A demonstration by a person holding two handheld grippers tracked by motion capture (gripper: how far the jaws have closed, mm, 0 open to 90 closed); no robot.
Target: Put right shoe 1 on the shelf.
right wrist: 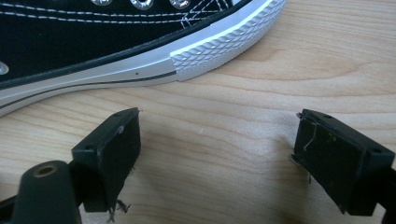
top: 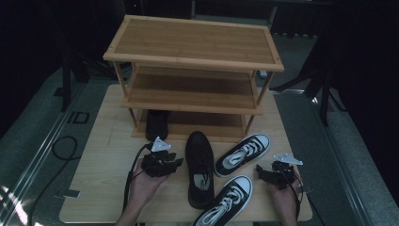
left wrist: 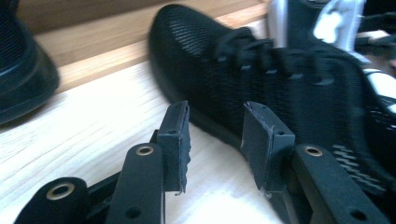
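Hiding under rack [top: 193,101], black shoe [top: 156,124], toe unseen

we see rack [top: 193,44] behind | shoe [top: 199,169] centre on table [top: 103,155] | sneakers [top: 242,155] right | boot [top: 156,125] in rack bottom

Rack: wooden three-tier shoe rack [top: 193,47] at the table's far edge.
Table: light wood top [top: 101,155].
Floor: black cable loop [top: 63,148] left of table.
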